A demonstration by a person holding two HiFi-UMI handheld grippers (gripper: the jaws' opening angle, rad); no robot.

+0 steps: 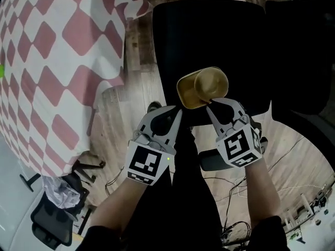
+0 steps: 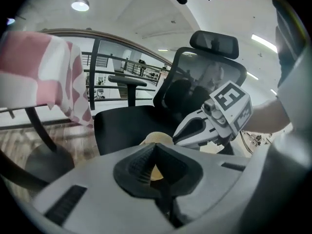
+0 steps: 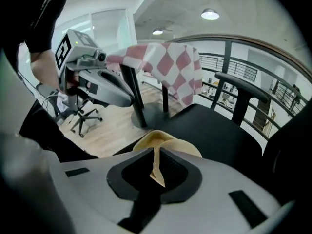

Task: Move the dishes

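Right gripper (image 1: 211, 102): jaws clamped on the thin rim wall of a golden cup (image 1: 203, 87). The cup is tilted, mouth turned to the near left, over the black chair seat (image 1: 209, 35). Left gripper (image 1: 177, 110): jaws together, nothing between them, just left of the cup. Pink-and-white checked tablecloth (image 1: 57, 61) at far left, over the wood floor (image 1: 140, 61).
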